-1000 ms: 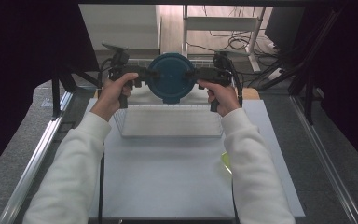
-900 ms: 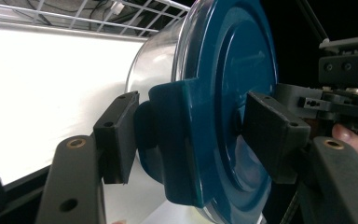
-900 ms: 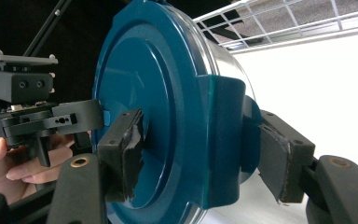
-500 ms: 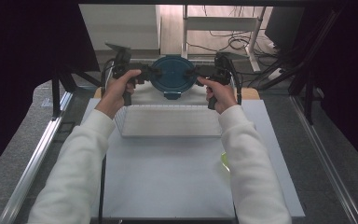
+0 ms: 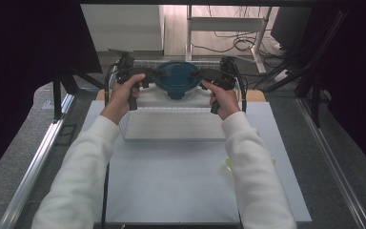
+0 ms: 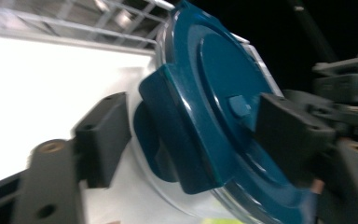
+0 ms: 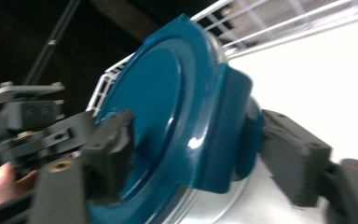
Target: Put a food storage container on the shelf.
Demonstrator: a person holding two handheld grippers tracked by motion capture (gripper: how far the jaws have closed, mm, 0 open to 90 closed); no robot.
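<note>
The left gripper (image 6: 186, 140) has its jaws closed on a side clip of the teal lid (image 6: 223, 116), one pad under the clip and one on the lid's top. The right gripper (image 7: 196, 154) clamps the clip on the opposite side the same way, one jaw on the lid's top and the other beneath the clip. From the high view, both grippers, left (image 5: 148, 76) and right (image 5: 205, 76), hold the lid (image 5: 176, 78) level between them, and it sits on a clear round container (image 5: 181, 97) whose rim shows below it. The container is held above the far end of a white wire rack (image 5: 171, 125), which rests on a pale mat (image 5: 171, 176) on the table. A yellow-green thing (image 5: 229, 164) peeks out beside the right sleeve (image 5: 250, 167); what it is I cannot tell.
</note>
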